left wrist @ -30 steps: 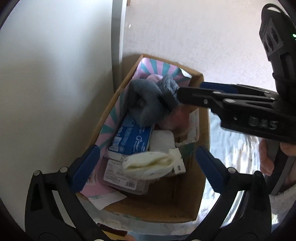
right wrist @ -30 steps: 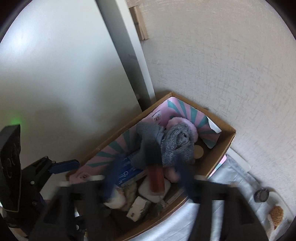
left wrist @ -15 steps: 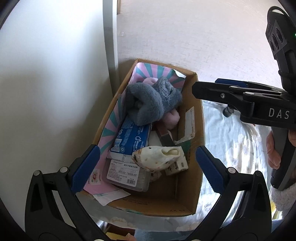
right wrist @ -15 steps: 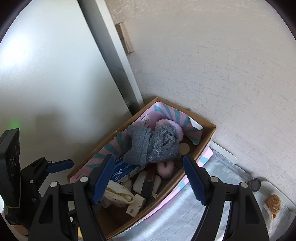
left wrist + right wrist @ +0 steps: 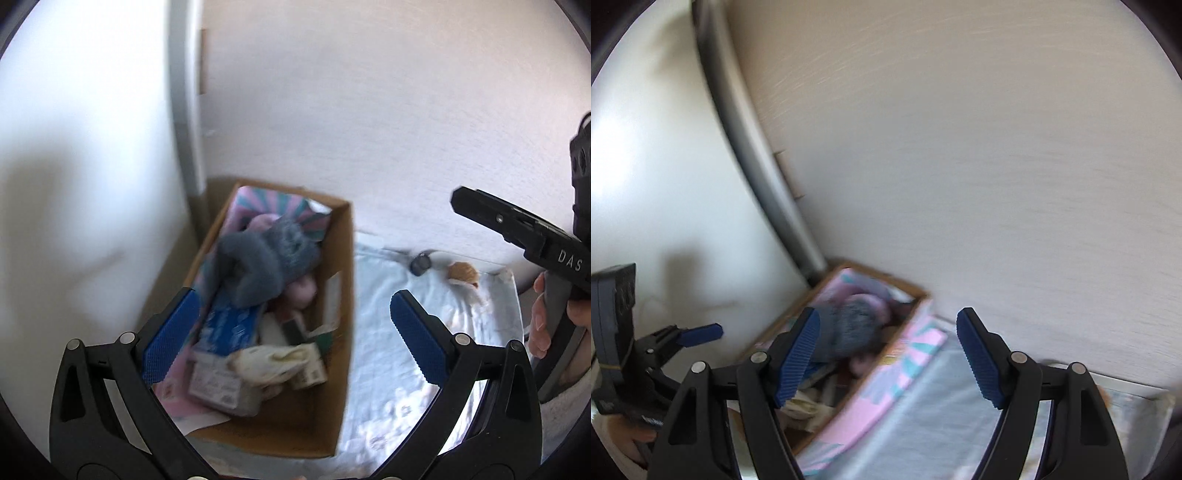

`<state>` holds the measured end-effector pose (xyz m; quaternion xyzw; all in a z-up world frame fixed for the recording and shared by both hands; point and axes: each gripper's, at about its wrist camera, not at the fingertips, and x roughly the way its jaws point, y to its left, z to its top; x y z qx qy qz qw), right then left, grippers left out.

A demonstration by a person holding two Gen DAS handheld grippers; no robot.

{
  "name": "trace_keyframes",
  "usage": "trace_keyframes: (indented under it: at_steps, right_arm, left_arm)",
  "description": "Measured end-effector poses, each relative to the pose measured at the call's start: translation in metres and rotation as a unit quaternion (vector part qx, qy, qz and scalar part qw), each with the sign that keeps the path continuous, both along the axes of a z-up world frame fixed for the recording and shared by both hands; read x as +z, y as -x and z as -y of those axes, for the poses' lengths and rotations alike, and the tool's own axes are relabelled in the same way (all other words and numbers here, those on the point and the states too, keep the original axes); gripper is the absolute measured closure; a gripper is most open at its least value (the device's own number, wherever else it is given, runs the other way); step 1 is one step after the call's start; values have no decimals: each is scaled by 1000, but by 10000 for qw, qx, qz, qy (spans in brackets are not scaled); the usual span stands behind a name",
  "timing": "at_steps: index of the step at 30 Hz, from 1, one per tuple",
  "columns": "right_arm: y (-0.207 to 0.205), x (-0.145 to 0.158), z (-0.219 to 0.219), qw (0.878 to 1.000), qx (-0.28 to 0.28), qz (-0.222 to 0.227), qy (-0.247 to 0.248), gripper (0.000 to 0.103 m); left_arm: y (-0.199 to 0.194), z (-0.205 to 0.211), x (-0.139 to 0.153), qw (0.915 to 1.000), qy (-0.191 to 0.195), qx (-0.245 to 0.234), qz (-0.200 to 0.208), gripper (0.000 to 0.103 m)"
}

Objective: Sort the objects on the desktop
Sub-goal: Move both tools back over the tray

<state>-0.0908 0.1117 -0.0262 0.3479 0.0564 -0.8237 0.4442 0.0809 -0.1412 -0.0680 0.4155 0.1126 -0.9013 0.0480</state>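
The cardboard box (image 5: 340,332) sits in the corner on my counter's pale cloth (image 5: 384,369), packed with a cream bag (image 5: 269,363), a blue packet (image 5: 229,326) and grey fluffy socks (image 5: 258,258). My left tongs (image 5: 291,341) gape wide and empty above it. My right tongs (image 5: 886,356) are also wide, holding nothing. Farther off, a small dark cap (image 5: 421,263) and brown toy (image 5: 463,275) lie near the wall.

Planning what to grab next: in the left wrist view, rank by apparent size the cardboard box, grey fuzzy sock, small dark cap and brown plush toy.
1. cardboard box
2. grey fuzzy sock
3. brown plush toy
4. small dark cap; slightly smaller than the toy, though both are blurred.
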Motion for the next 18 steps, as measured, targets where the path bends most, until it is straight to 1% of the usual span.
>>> trace_keyframes:
  at_steps: [3, 5, 8, 12, 15, 18]
  right_arm:
    - [8, 7, -32, 9991, -384, -156, 48, 31]
    - [13, 11, -53, 9980, -591, -207, 37, 31]
    - [19, 16, -83, 9950, -923, -373, -107, 31]
    - [30, 14, -119, 9928, -1157, -201, -216, 31]
    - [33, 13, -141, 9906, -1330, -215, -227, 31]
    - [37, 7, -162, 9887, -1475, -152, -235, 31]
  left_arm:
    - [15, -20, 4, 9997, 123, -225, 8, 0]
    - [22, -31, 7, 9992, 63, -403, -28, 0]
    - [36, -54, 9, 9976, -3, -689, -81, 0]
    - [59, -90, 6, 9941, 95, -1083, -21, 0]
    - [73, -114, 5, 9904, -1, -1383, -2, 0]
    - [82, -134, 0, 9880, 16, -1544, -23, 0]
